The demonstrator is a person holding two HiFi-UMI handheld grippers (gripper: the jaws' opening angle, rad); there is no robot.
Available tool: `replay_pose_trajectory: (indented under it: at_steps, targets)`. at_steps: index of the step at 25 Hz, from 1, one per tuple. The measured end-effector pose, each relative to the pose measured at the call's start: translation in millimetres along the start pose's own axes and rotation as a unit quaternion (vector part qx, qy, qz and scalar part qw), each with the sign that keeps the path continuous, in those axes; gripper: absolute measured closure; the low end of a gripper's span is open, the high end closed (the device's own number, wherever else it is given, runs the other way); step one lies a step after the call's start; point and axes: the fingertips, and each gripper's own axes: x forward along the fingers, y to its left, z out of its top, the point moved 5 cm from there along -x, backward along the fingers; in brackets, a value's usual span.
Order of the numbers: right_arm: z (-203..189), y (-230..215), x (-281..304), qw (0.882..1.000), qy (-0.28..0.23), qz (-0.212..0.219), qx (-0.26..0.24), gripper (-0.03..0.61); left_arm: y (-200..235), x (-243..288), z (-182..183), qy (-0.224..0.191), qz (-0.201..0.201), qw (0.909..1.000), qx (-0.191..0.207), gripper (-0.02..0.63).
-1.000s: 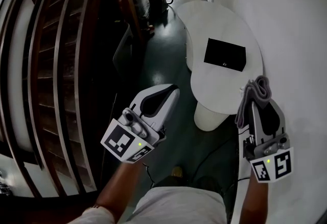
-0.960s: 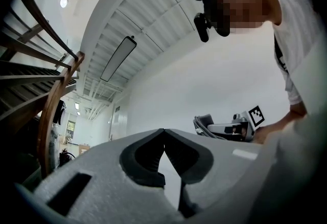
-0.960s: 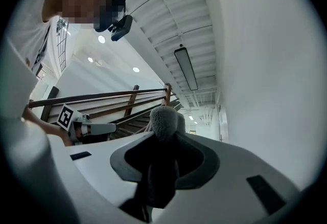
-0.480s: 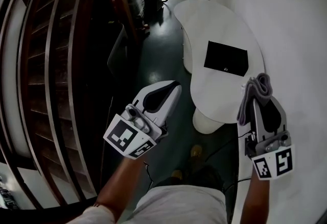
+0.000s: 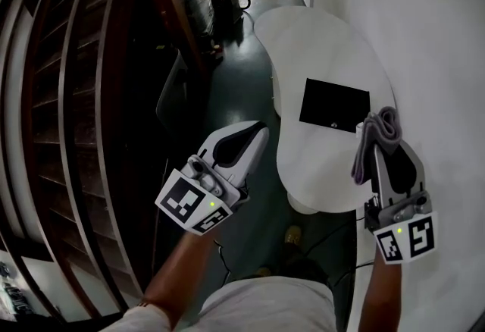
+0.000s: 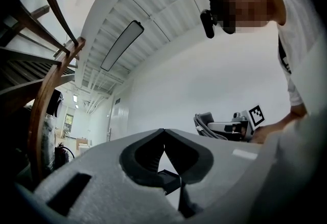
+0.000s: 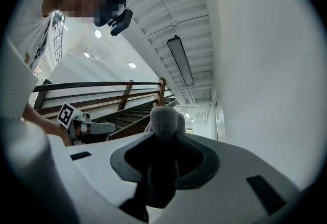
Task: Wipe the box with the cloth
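Gripping the bunched grey cloth [image 5: 381, 128] so that its fold juts past the tips, the right tongs [image 5: 383, 147] hang by the counter's [image 5: 318, 42] near right edge, ready for wiping. Closed and empty, the left tongs [image 5: 256, 133] stay off the left edge. The black box [image 5: 334, 104] lies flat mid-counter, not yet touched.

Right claw [image 5: 382, 148] grips cloth [image 5: 380, 124]; box [image 5: 334, 104] on table [image 5: 318, 42].
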Motion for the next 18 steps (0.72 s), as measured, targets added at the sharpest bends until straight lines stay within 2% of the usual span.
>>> replay_pose_trajectory:
  at_steps: [5, 12, 18]
  targets:
    - [-20.4, -37.9, 12.2, 1.0, 0.002, 0.002, 0.003, 0.479, 8.3, 40.5, -20.7, 0.007, 0.003, 1.0, 0.006, 0.598]
    - [-66.3, -65.8, 16.4, 1.0, 0.008, 0.009, 0.002, 0.479, 11.9, 72.9, -73.0, 0.034, 0.001, 0.9994, 0.008, 0.598]
    - [-69.7, -118.3, 77.2, 0.999, 0.025, 0.022, 0.007, 0.479, 56.6, 145.0, -89.4, 0.069, 0.011, 0.9975, 0.001, 0.598]
